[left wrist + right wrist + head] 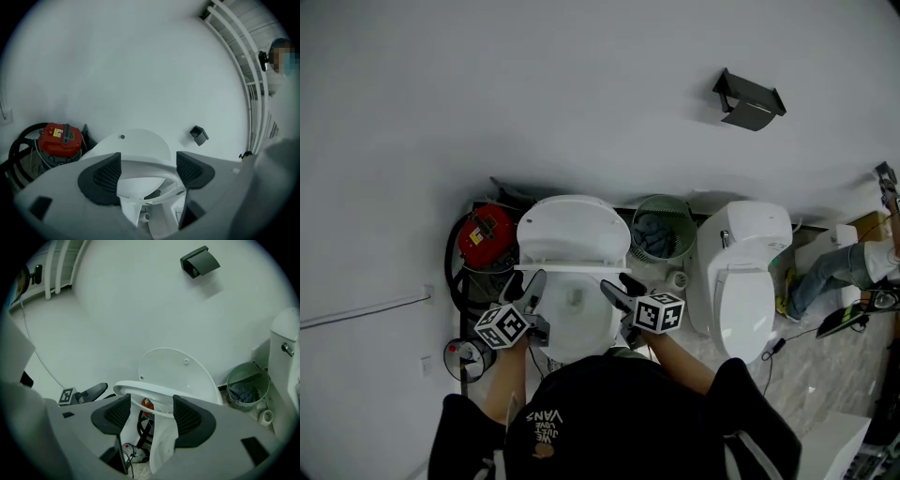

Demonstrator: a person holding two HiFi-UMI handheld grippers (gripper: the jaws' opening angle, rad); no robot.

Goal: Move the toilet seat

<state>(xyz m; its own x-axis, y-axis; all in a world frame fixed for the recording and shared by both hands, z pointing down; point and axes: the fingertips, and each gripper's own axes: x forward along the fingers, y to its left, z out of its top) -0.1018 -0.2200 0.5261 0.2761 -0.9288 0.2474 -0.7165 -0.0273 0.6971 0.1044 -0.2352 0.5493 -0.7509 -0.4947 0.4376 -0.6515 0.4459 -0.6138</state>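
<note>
The white toilet seat (pixel 572 269) stands part-raised over the bowl (pixel 577 328), below the upright lid (pixel 572 230). My left gripper (pixel 525 286) is at the seat's left front and my right gripper (pixel 621 286) at its right front, both with jaws wide apart. In the left gripper view the seat ring (pixel 146 167) shows between and beyond the open jaws (pixel 149 171), its sides hidden behind the pads. In the right gripper view the seat's rim (pixel 153 391) runs across above the open jaws (pixel 151 413). Whether the fingertips touch the seat I cannot tell.
A red vacuum cleaner (pixel 486 234) with a black hose stands left of the toilet. Right of it are a green waste basket (pixel 664 228) and a second toilet (pixel 748 272). A dark paper holder (pixel 750 100) hangs on the wall. A person's legs (pixel 839 272) show far right.
</note>
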